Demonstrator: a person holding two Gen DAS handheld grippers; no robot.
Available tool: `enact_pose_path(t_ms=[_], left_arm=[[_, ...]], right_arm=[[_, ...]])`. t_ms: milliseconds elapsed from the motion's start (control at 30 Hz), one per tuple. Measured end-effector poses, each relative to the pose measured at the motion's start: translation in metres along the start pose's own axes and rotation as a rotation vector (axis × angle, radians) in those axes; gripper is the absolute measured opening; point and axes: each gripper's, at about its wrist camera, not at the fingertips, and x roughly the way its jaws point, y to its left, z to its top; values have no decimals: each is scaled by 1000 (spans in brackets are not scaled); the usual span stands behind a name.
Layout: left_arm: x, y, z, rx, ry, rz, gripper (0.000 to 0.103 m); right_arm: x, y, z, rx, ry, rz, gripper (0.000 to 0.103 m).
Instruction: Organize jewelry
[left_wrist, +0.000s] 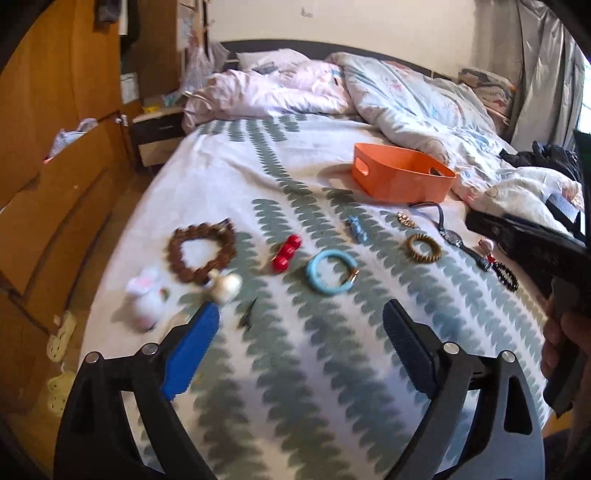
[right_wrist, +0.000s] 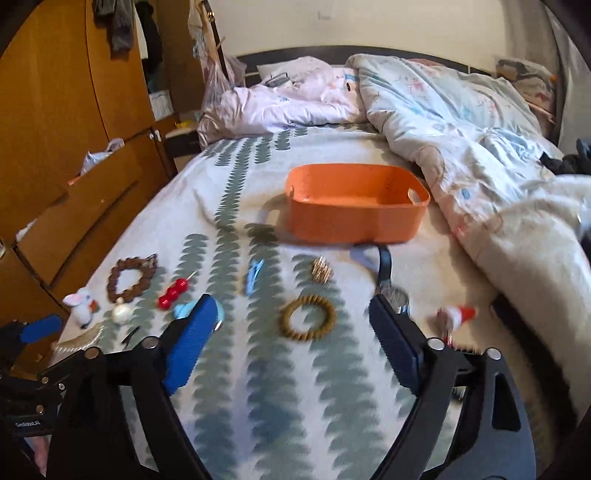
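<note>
Jewelry laid out on bed, both my grippers empty.
L gripper (left_wrist: 299, 350) & R gripper (right_wrist: 291, 343) jaws wide, nothing btwn. 1 orange basket (right_wrist: 354, 221) beyond row, long axis across. 1 red clip (left_wrist: 286, 253) angled up-right; 1 blue bangle (left_wrist: 330, 277), 1 brown bead bracelet (left_wrist: 201, 253) flat.

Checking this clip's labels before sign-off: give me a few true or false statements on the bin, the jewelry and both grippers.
1. The orange bin looks empty. True.
2. The left gripper is shut on the blue bangle. False: it is open, holding nothing; the bangle lies on the bedsheet.
3. The brown bead bracelet is inside the bin. False: it lies on the bedsheet.
4. The right gripper is open and empty. True.
5. The mustard ring lies on the bedsheet. True.
</note>
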Motion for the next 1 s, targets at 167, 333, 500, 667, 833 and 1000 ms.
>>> enact_pose_path(t_ms=[167,333,500,667,833,1000], left_arm=[[-8,13,-22,-31,9,31,91],[-13,18,-42,-60,46,111,91],[-25,14,-48,-42,36,152,91],[-37,11,-51,-24,-8,162,92],[-38,11,-49,-29,-14,159,92],[-34,12,-49,-41,10,150,92]], right_arm=[[-22,14,-39,-8,0,-53,96],[-40,9,-73,74,7,-105,100],[-52,10,-87,90,9,-128,100],[-58,18,-88,58,-11,-147,100],[-58,21,-89,44,-5,-150,100],[-61,23,-89,34,-10,-140,100]])
